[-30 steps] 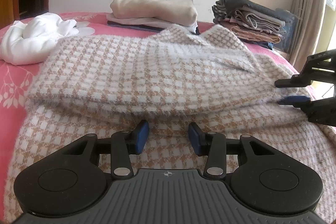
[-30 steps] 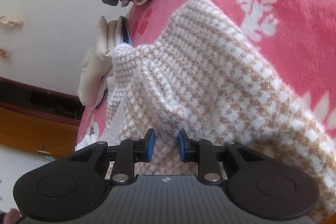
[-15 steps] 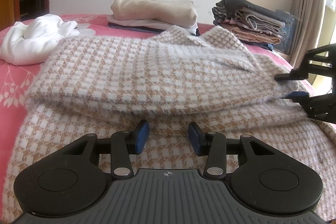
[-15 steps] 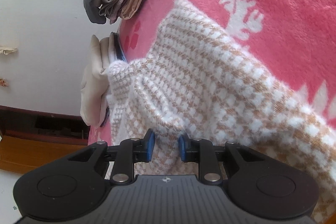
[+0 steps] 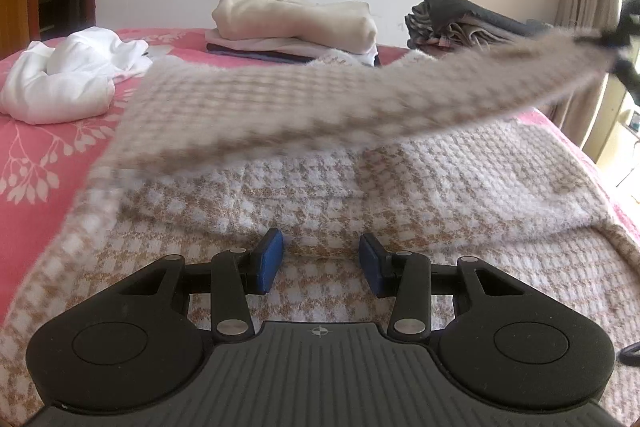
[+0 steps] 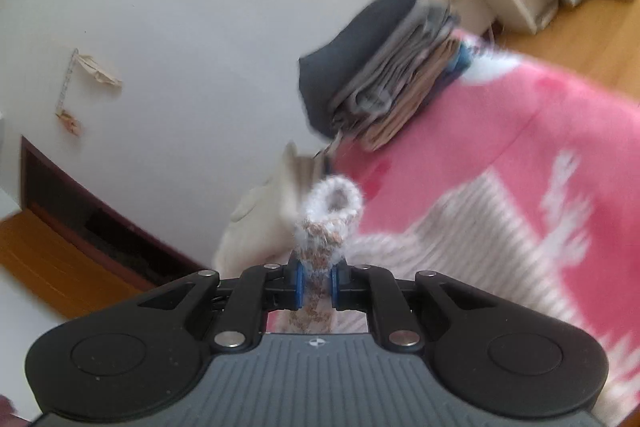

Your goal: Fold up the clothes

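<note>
A fluffy beige-and-white houndstooth sweater [image 5: 400, 187] lies spread on the pink bed. My left gripper [image 5: 319, 261] hovers open just above its near part, nothing between the blue pads. One sleeve [image 5: 340, 107] is stretched up and across, blurred, toward the upper right, where my right gripper [image 5: 618, 45] shows at the frame edge. In the right wrist view my right gripper [image 6: 316, 285] is shut on the sleeve cuff [image 6: 326, 223], which sticks up between the pads.
A crumpled white garment [image 5: 64, 75] lies at the left. A folded beige pile [image 5: 296, 23] and a dark folded stack [image 5: 460, 15] sit along the far wall side. The pink flowered bedspread [image 6: 520, 155] ends at a wooden floor [image 6: 592, 23] on the right.
My right gripper closed on the sleeve and pulled it up off the bed, away to the right. The left gripper stayed in place, still open.
</note>
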`<state>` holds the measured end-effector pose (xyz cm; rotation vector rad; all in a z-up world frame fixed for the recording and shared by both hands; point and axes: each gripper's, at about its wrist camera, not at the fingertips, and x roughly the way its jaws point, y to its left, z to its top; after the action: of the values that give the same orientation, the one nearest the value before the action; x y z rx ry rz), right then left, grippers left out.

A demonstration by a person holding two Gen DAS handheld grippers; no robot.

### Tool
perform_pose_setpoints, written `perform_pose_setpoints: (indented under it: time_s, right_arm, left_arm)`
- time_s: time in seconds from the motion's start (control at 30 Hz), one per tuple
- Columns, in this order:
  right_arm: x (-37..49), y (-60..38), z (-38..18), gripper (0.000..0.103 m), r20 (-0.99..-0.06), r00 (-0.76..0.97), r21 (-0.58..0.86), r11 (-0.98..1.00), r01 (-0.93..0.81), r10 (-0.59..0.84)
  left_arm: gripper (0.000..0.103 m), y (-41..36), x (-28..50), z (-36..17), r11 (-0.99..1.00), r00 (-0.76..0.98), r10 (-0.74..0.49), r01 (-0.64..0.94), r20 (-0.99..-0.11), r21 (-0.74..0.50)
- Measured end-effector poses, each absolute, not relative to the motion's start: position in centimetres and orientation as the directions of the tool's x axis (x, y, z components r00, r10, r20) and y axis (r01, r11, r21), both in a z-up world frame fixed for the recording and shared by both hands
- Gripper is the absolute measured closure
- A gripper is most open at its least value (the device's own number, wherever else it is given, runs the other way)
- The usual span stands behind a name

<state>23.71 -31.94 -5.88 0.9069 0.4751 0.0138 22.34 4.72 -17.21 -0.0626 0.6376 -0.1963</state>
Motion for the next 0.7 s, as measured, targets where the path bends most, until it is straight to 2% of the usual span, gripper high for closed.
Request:
perform_pose_setpoints:
  time_s: [0.2, 0.4, 0.57, 0.6, 0.7]
  right_arm:
    - [22.1, -33.7, -9.1, 0.090, -0.494, 0.849, 0.729, 0.623, 0.285, 0.189]
    - [22.6, -33.3, -8.5, 0.090, -0.458, 0.864, 0.746, 0.619, 0.246, 0.208]
    - [22.2, -33.1, -6.6, 0.090, -0.369, 0.903, 0.745, 0.651, 0.145, 0.221]
    - [22.0, -33.1, -7.0, 0.090, -0.375, 0.901, 0.741, 0.655, 0.150, 0.217]
    - [22.2, -33.6, -10.7, 0.090, -0.496, 0.844, 0.714, 0.648, 0.264, 0.203]
  left_arm:
    - [0.061, 5.9, 22.1, -16.9, 0.983, 0.784, -0.185, 0.150, -0.593, -0.109]
    - [0.061, 8.4, 21.5, -16.3, 0.989, 0.784, -0.144, 0.103, -0.604, -0.103]
    - [0.060, 10.5, 21.0, -15.7, 0.993, 0.782, -0.111, 0.063, -0.613, -0.098]
    - [0.060, 10.9, 20.9, -15.6, 0.994, 0.782, -0.104, 0.056, -0.615, -0.097]
    - [0.061, 12.2, 20.6, -15.3, 0.995, 0.780, -0.083, 0.032, -0.620, -0.093]
